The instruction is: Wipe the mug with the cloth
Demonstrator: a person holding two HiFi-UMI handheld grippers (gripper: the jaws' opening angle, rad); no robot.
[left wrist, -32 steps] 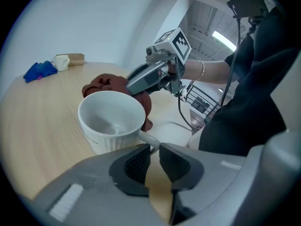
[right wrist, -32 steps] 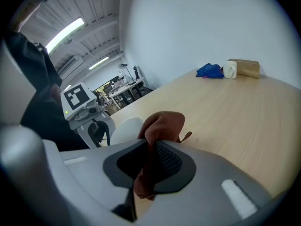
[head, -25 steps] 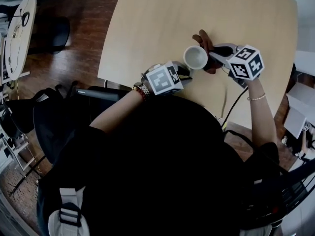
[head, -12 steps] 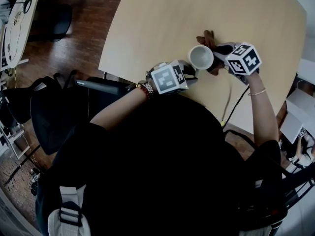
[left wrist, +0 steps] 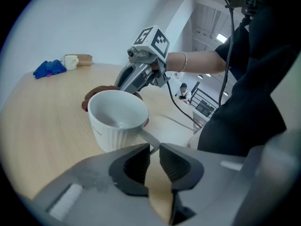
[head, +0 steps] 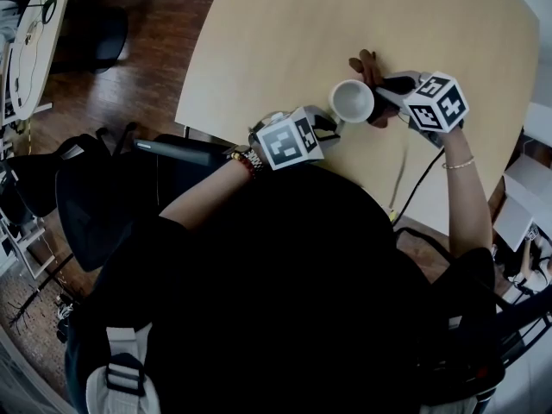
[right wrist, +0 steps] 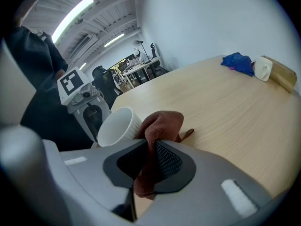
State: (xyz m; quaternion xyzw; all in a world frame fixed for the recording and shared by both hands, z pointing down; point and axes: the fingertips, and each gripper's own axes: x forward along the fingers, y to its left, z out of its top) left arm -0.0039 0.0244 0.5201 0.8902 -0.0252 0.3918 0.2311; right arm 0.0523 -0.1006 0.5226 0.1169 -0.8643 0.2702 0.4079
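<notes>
A white ribbed mug (head: pixel 352 101) stands upright near the table's front edge. My left gripper (head: pixel 331 127) is shut on its handle (left wrist: pixel 149 139), which runs between the dark pads in the left gripper view. The brown cloth (right wrist: pixel 160 124) is bunched against the mug's (right wrist: pixel 117 126) right side, with my right gripper (right wrist: pixel 151 160) shut on it. In the head view the cloth (head: pixel 371 69) shows beyond and to the right of the mug, and the right gripper (head: pixel 385 95) sits just right of it. The mug's inside (left wrist: pixel 117 113) looks empty.
A blue cloth (left wrist: pixel 49 68), a small white mug (left wrist: pixel 71 61) and a tan object (left wrist: pixel 85 59) lie at the far end of the light wooden table (head: pixel 285 33). A cable (head: pixel 405 175) trails over the near edge. A dark chair (head: pixel 168 153) stands at the left.
The right gripper with the cloth slid in towards the mug, then drew back slightly to the right. The mug and the left gripper stayed nearly in place.
</notes>
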